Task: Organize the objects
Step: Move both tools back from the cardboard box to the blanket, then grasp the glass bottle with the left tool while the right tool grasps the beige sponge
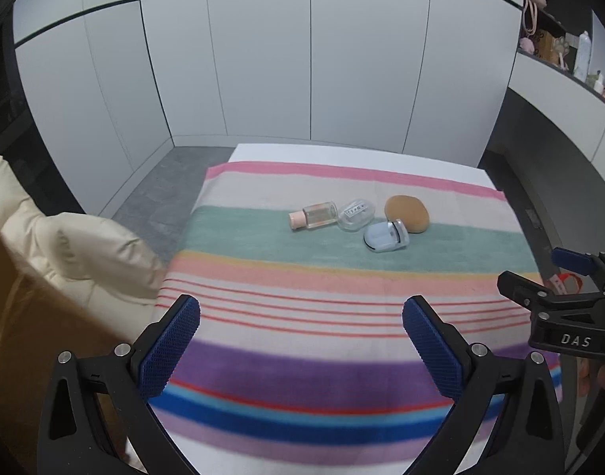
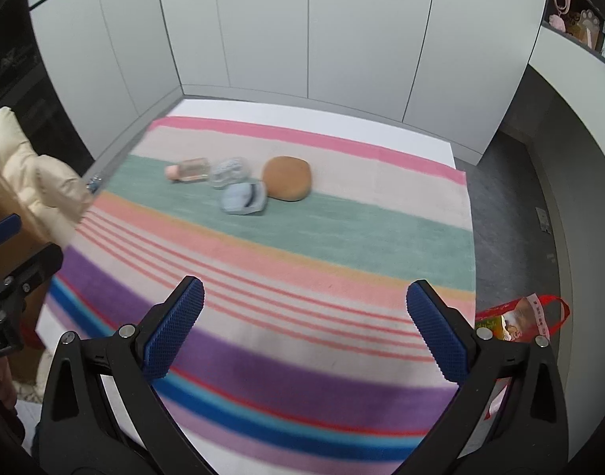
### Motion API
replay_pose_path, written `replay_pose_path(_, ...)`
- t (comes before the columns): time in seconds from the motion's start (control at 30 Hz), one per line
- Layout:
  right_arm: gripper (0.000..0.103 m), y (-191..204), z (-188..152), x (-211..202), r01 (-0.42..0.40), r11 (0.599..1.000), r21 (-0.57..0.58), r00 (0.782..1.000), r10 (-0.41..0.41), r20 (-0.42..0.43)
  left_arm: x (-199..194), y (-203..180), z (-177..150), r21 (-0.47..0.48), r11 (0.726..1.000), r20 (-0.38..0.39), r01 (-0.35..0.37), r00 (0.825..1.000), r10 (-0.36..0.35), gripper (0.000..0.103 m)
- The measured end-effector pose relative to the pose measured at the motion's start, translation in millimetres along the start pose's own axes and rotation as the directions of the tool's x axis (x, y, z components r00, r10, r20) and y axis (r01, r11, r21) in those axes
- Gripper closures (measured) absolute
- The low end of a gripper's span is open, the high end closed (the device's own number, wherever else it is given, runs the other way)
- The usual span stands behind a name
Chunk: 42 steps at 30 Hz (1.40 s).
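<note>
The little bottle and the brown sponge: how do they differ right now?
The little bottle is clear with a pink cap and lies on its side; the brown sponge is opaque, rounded and sits flat. The bottle is at the left end of the cluster, the sponge at the right. Both rest on the striped towel, ungripped.

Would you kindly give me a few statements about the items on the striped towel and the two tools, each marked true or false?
1. The small clear bottle lies on its side with its pink cap pointing left. True.
2. The left tool grips the brown sponge. False: it is open and holds nothing; the sponge lies on the striped towel.
3. The pale blue eyelash curler lies right beside the sponge. True.
4. The right tool is shut. False: its blue pads stand wide apart.
5. The four items lie on the purple stripe. False: they lie along the green stripe.
</note>
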State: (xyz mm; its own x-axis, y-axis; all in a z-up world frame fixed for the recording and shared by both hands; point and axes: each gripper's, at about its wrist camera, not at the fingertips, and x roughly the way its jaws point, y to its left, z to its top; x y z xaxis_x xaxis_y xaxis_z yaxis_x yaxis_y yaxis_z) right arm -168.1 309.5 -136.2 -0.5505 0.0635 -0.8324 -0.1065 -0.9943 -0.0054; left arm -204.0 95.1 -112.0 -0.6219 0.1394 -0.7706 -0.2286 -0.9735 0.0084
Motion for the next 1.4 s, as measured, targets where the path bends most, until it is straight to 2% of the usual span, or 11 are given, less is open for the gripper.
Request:
replay_pose_path(0.23, 0.000, -12.4, 16.1, 64.2, 0.008, 1.000, 0.008, 1.000, -0.008, -0.025, 65.2, -10.2, 13.3, 0.009, 1.000, -0.028, 0.009, 1.000, -0.009, 0.004)
replay_pose_path(0.47, 0.001, -24.5, 21.7, 122.5, 0.002, 1.000, 0.012, 0.998, -0.001, -0.056, 120.0, -1.5, 23.0, 0.021, 1.000, -0.051, -0.019, 0.999, 0.020, 0.004)
replay_pose_path(0.67, 0.002, -14.0, 33.5, 152.7, -0.016, 0.999, -0.039, 0.999, 0.014, -0.046, 163.0, 9.1, 28.7, 0.042, 0.999, -0.074, -0.007, 0.997, 0.010, 0.004)
replay_pose_path(0.83, 0.005, 2.2, 51.0, 166.3, -0.047, 0.996, -0.076, 0.999, 0.047, -0.002, 190.5, 10.8, 37.7, 0.079, 0.997, -0.084, 0.009, 0.996, -0.002, 0.004)
replay_pose_path(1.0, 0.005, 21.7, 64.8, 177.4, -0.066, 0.991, -0.113, 0.997, 0.069, 0.027, 208.1, 10.0, 52.0, 0.087, 0.993, -0.072, 0.080, 0.995, -0.074, 0.005)
replay_pose_path(1.07, 0.011, 26.8, 70.0, 181.2, -0.068, 0.991, -0.118, 0.997, 0.073, 0.040, 209.8, 5.4, 58.6, 0.115, 0.988, -0.059, 0.099, 0.994, -0.093, 0.019)
replay_pose_path(1.1, 0.017, 28.3, 71.5, 181.9, -0.070, 0.990, -0.120, 0.996, 0.076, 0.044, 210.5, 2.2, 61.1, 0.132, 0.985, -0.059, 0.109, 0.993, -0.102, 0.022)
replay_pose_path(1.23, 0.039, 41.0, 75.9, 181.7, -0.089, 0.984, -0.155, 0.994, 0.098, 0.053, 210.7, -10.2, 67.5, 0.170, 0.975, -0.072, 0.146, 0.988, -0.136, 0.054)
replay_pose_path(1.3, 0.041, 46.4, 75.9, 180.6, -0.088, 0.981, -0.170, 0.994, 0.098, 0.050, 208.7, -15.5, 67.0, 0.181, 0.973, -0.075, 0.146, 0.988, -0.134, 0.071)
replay_pose_path(1.33, 0.043, 46.9, 76.3, 180.8, -0.090, 0.982, -0.169, 0.994, 0.099, 0.047, 207.5, -18.2, 66.0, 0.182, 0.972, -0.080, 0.147, 0.988, -0.135, 0.075)
replay_pose_path(1.4, 0.046, 41.9, 76.8, 177.2, -0.094, 0.983, -0.159, 0.994, 0.101, 0.038, 206.1, -21.4, 63.9, 0.182, 0.974, -0.083, 0.133, 0.989, -0.119, 0.076)
